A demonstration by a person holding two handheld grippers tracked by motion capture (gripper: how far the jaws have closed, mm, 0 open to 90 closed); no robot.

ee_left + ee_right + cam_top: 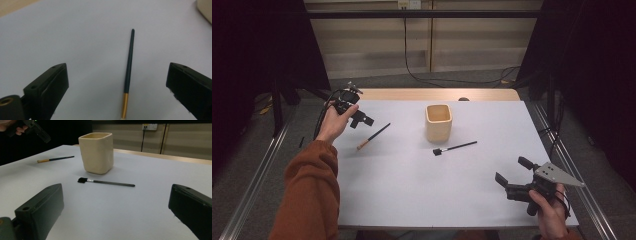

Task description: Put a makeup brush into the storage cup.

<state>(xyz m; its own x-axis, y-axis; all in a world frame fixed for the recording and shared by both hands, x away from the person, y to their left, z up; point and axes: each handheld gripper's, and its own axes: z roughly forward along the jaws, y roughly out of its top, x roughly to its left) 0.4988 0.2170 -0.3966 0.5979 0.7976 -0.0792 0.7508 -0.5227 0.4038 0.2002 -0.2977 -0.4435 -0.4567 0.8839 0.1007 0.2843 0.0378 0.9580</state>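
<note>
A thin dark brush with a gold ferrule [373, 136] lies on the white table [412, 190] at the left. My left gripper [361, 119] hovers just above and behind it, open and holding nothing. In the left gripper view the brush [128, 72] lies between the spread jaws of the left gripper [117, 67]. A cream square cup [438, 121] stands upright mid-table. A short black-bristled brush [454, 148] lies in front of it. My right gripper [512, 171] is open near the front right corner. In the right gripper view the right gripper [116, 187] faces the cup [97, 152] and the black brush [107, 182].
A bare wooden strip [437, 94] runs along the table's far edge. Metal rails [262, 160] flank the table, with cables on the floor behind. The gold-ferruled brush [55, 159] and the left gripper [37, 130] appear far off in the right gripper view.
</note>
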